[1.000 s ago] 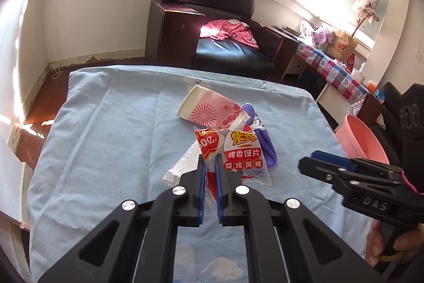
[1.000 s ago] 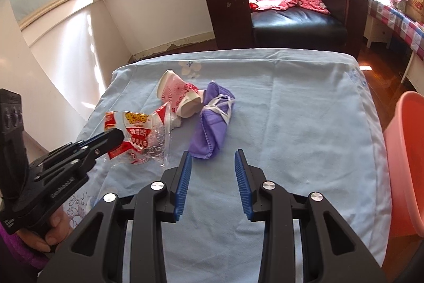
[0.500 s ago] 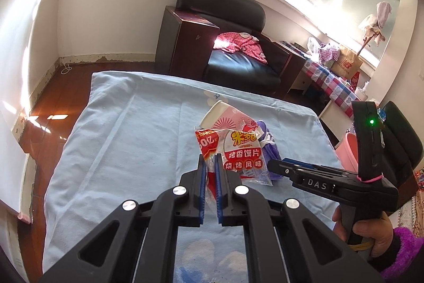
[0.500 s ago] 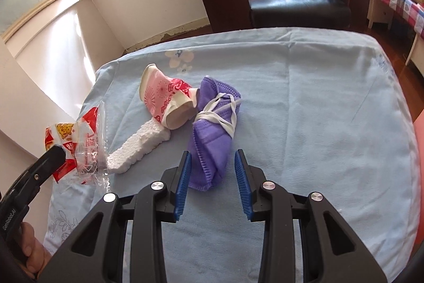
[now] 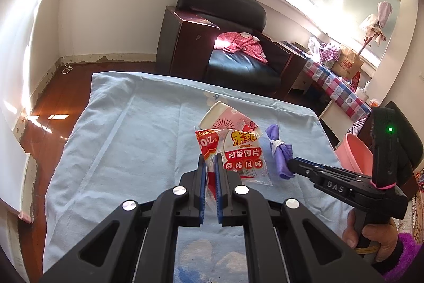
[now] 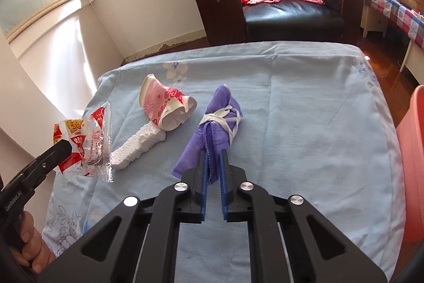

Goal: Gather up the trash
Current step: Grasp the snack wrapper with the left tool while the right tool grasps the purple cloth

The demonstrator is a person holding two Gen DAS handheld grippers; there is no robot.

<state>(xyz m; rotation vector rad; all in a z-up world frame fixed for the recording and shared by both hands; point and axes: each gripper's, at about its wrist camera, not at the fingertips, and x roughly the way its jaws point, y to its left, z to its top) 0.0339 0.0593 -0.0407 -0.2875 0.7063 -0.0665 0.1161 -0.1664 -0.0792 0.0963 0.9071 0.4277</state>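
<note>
My left gripper (image 5: 209, 158) is shut on a red and clear snack wrapper (image 5: 242, 153), which hangs from its pads above the blue cloth. In the right wrist view the same wrapper (image 6: 82, 142) shows at the left, pinched by the left gripper (image 6: 62, 150). My right gripper (image 6: 212, 154) is closing its jaws, and its blue pads press on the near end of a purple face mask (image 6: 220, 121) wrapped in its white straps. A crushed pink paper cup (image 6: 161, 105) and a white foam strip (image 6: 135, 147) lie on the cloth left of the mask.
A light blue cloth (image 6: 304, 110) covers the table. A pink basin (image 6: 413, 150) stands off the table's right edge. A black armchair (image 5: 238, 57) with a red garment sits beyond the far edge, and a checked table (image 5: 341, 94) stands at the right.
The right gripper moved forward and down onto the purple mask and its jaws closed on it. The left gripper kept its hold on the wrapper and hardly moved.
</note>
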